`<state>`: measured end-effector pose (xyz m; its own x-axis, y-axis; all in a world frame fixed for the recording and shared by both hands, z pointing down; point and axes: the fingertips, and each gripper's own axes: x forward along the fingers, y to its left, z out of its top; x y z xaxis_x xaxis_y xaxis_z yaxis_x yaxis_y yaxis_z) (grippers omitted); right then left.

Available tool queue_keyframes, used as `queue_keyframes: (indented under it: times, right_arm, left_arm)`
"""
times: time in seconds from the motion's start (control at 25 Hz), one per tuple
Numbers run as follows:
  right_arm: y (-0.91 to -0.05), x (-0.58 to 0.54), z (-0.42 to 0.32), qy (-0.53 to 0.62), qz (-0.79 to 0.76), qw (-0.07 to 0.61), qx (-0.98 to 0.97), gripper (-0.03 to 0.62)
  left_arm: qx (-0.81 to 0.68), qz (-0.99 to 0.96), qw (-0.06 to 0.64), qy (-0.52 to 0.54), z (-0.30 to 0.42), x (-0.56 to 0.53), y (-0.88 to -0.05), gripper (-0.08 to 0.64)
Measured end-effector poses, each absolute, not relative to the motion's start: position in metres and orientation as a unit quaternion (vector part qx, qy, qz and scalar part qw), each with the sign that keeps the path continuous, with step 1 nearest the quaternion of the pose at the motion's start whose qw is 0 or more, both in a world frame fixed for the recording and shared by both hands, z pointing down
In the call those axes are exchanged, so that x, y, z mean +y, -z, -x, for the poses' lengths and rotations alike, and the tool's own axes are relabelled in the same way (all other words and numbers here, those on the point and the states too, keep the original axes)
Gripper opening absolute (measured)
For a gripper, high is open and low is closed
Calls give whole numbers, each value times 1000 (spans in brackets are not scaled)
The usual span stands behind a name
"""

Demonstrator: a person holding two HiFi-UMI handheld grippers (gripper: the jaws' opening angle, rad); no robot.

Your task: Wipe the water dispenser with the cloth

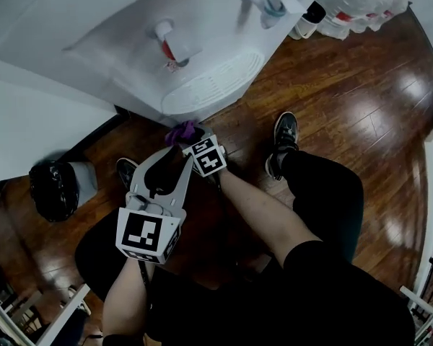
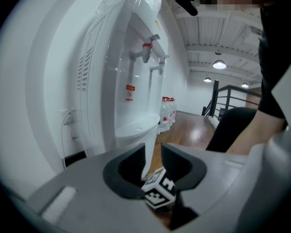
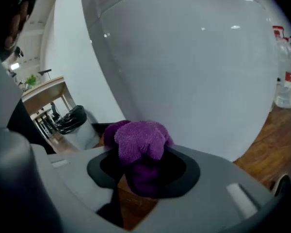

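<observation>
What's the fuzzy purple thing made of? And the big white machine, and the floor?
The purple cloth looks like soft microfibre or terry: nubby, matte loops. The water dispenser seems smooth glossy plastic, catching small light spots. The floor looks like polished wood planks, maybe laminate: seams, grain, shine.

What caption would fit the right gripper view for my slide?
Right gripper holds a purple cloth in its jaws, close to the white water dispenser; wooden floor at right.

A bin with a black bag (image 1: 54, 187) stands at the left of the head view on the dark wooden floor (image 1: 361, 107). Packed water bottles (image 1: 364, 2) stand in the upper right corner.
</observation>
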<state>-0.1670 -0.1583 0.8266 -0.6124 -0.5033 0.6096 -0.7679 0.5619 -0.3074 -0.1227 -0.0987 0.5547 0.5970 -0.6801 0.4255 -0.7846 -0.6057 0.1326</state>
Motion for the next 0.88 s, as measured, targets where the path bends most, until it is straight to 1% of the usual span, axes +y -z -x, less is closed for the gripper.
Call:
queue_keyframes:
  times: [0.08,0.2,0.28,0.44,0.52,0.6,0.68,0.72,0.8,0.88]
  right_arm:
    - [-829,-152,187,-305,-363,225,-851,167]
    - [-846,-156,168,-320,-377,231,-838,167]
    - [-866,-166,127,-313,-397,248,-827,167]
    - [-889,-213,4,-291,-483,291,-773,167]
    - [-885,-243,-49,-256,-508,321,-757,167]
    - [-874,-268,-81,-210,-506,360,-755,169]
    - [-869,-279,-86,-180,-489,391,-759,169]
    - [-871,-277,-81,-181,-485,393,-760,169]
    - [-883,-258,-58,-220,-489,373,-757,169]
    - [-899,-231,-17,-259,-476,352,-763,169]
  left_arm:
    - [-409,-883,155,-171,115,-97,-555,126]
    - [-391,-890,149,-179,105,-92,-557,126]
    - [-379,-894,154,-181,101,-88,-559,126]
    - [-366,-898,155,-190,97,-84,-561,126]
    - [-363,-898,153,-198,96,-82,-566,124]
    - [-359,-897,157,-204,94,-81,-571,126]
    - [-356,-899,154,-205,91,-83,-571,126]
    - [-355,-900,147,-206,90,-84,-571,126]
    - [-351,-902,130,-215,88,-84,-571,126]
    - [-350,-901,123,-223,88,-82,-572,124]
